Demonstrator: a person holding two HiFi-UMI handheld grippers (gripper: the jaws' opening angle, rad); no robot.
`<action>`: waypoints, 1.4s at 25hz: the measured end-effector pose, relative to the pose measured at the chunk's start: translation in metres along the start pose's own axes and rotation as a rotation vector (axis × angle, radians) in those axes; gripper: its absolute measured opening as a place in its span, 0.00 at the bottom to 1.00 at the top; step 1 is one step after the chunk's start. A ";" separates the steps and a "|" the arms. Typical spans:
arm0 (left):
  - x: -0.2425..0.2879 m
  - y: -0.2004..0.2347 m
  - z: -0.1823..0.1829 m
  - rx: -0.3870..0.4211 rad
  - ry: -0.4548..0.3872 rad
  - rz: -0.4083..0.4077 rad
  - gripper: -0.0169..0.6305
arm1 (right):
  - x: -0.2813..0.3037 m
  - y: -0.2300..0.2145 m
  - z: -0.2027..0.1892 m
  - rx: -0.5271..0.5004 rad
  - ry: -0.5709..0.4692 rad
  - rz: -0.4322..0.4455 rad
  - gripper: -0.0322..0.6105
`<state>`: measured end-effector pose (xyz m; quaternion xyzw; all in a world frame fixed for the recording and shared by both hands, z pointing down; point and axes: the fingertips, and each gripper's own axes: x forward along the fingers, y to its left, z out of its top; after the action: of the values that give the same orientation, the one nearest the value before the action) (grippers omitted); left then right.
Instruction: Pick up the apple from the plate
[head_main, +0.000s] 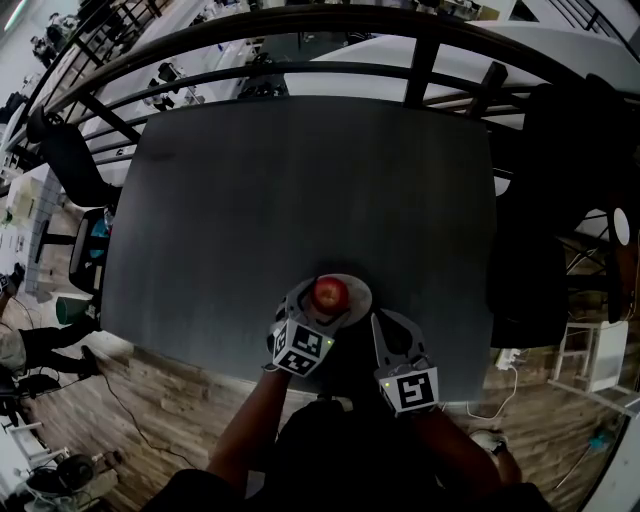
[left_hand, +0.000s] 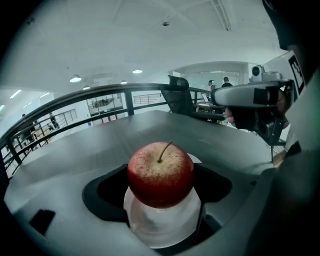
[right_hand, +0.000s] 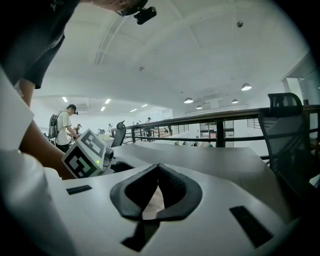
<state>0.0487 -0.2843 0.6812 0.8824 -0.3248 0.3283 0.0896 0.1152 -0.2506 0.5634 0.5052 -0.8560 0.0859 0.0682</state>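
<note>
A red apple (head_main: 330, 293) (left_hand: 160, 174) with a short stem sits between the jaws of my left gripper (head_main: 322, 303) (left_hand: 161, 192), which is shut on it. In the left gripper view the apple hangs just over a small white plate (left_hand: 161, 227) (head_main: 360, 297), near the front edge of the dark grey table (head_main: 300, 190). My right gripper (head_main: 384, 327) (right_hand: 158, 169) is just right of the plate, at the table's front edge. Its jaws are shut with nothing in them, and its tips touch.
A black railing (head_main: 300, 30) curves round the far side of the table. A dark office chair (head_main: 560, 200) stands at the table's right side. The person's forearms (head_main: 250, 420) come in from below. People stand at desks (right_hand: 65, 125) in the distance.
</note>
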 end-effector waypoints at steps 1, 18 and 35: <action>-0.002 -0.001 0.003 0.005 -0.003 -0.001 0.67 | -0.001 0.000 0.000 -0.003 0.000 -0.003 0.09; -0.075 -0.009 0.058 -0.001 -0.158 -0.025 0.67 | -0.033 -0.007 0.019 -0.119 -0.019 -0.080 0.09; -0.196 0.002 0.119 -0.173 -0.470 0.058 0.67 | -0.054 0.041 0.089 -0.198 -0.174 -0.019 0.09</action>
<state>-0.0032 -0.2288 0.4646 0.9139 -0.3888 0.0875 0.0773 0.1025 -0.2045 0.4623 0.5095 -0.8582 -0.0437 0.0442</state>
